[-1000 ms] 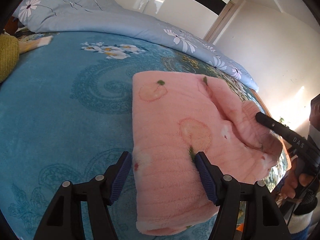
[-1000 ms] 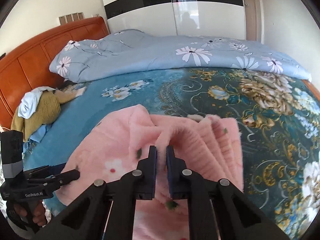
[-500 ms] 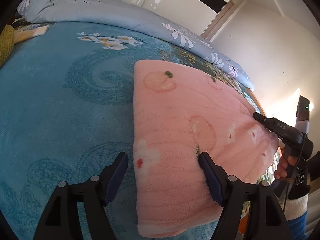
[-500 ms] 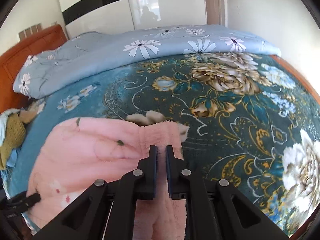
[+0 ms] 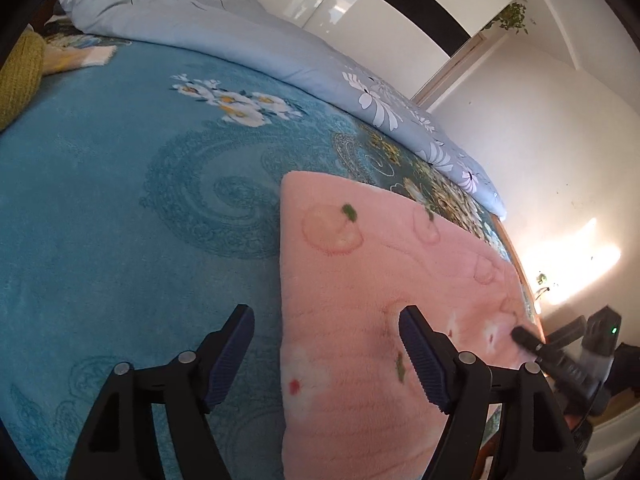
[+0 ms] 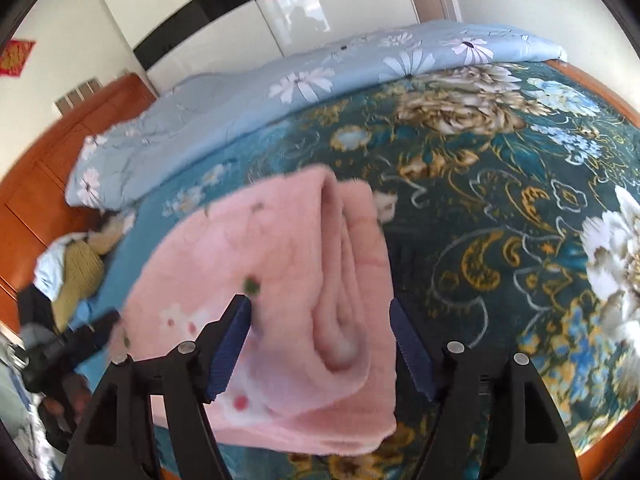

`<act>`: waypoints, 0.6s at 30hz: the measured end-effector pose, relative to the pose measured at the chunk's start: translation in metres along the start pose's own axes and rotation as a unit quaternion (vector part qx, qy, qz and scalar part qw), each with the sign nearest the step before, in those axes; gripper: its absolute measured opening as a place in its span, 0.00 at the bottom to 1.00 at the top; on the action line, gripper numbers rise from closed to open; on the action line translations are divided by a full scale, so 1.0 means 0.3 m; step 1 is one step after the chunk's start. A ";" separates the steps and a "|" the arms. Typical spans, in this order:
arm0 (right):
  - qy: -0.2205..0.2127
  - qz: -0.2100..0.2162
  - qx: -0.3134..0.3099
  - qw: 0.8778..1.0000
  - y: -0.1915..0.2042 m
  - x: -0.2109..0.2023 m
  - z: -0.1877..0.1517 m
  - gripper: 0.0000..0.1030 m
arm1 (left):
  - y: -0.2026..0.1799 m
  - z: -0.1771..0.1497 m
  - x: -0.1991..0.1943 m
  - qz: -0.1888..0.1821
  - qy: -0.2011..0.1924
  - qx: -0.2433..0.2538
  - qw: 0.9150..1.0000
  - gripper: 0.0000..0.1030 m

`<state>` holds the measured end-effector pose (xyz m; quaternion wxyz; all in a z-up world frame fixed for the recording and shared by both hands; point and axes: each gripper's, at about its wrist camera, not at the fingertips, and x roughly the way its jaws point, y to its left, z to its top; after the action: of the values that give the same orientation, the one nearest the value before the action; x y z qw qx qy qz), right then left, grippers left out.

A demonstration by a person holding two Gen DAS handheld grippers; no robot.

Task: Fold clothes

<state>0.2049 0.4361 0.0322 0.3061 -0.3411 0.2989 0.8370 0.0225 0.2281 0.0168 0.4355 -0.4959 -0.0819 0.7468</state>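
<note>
The fluffy pink fleece garment with peach and flower prints [image 5: 360, 320] is lying folded flat on the teal floral bedspread [image 5: 120, 220], near the bed's front edge. In the left wrist view the left gripper [image 5: 326, 356] has its jaws spread wide, still easing apart a bit, straddling the garment's left edge with the pads not pressing anything. The right gripper [image 6: 320, 344] has just let its jaws spring apart, and in its view the garment's folded layers [image 6: 340, 280] sit loose between the pads, rolled edge pointing toward 12 o'clock. From the left camera, the right gripper's tip shows at about 4 o'clock by the garment's far corner. A rumpled light-blue daisy-print duvet [image 6: 320, 76] lies along 12 o'clock, and a mustard knit piece of clothing [image 6: 78, 276] sits at 9 o'clock.
</note>
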 end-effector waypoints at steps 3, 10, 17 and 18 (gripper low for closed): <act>0.002 -0.025 -0.005 1.000 0.017 0.019 -0.027 0.71 | -0.026 -0.001 0.033 -0.002 0.014 0.016 1.000 0.77; -0.007 -0.036 -0.005 0.999 0.017 0.027 -0.041 0.74 | -0.084 -0.020 0.115 0.017 0.038 0.043 0.998 0.82; -0.013 -0.024 -0.004 1.000 -0.004 0.052 -0.046 0.78 | -0.055 -0.034 0.171 0.008 0.071 0.015 0.997 0.85; -0.013 -0.021 -0.002 1.000 -0.010 0.057 -0.048 0.78 | -0.046 -0.036 0.176 0.003 0.074 0.008 0.997 0.85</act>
<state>0.2027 0.4330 0.0100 0.3265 -0.3369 0.2864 0.8354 0.0323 0.2716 -0.0162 0.4420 -0.5466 -0.0420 0.7100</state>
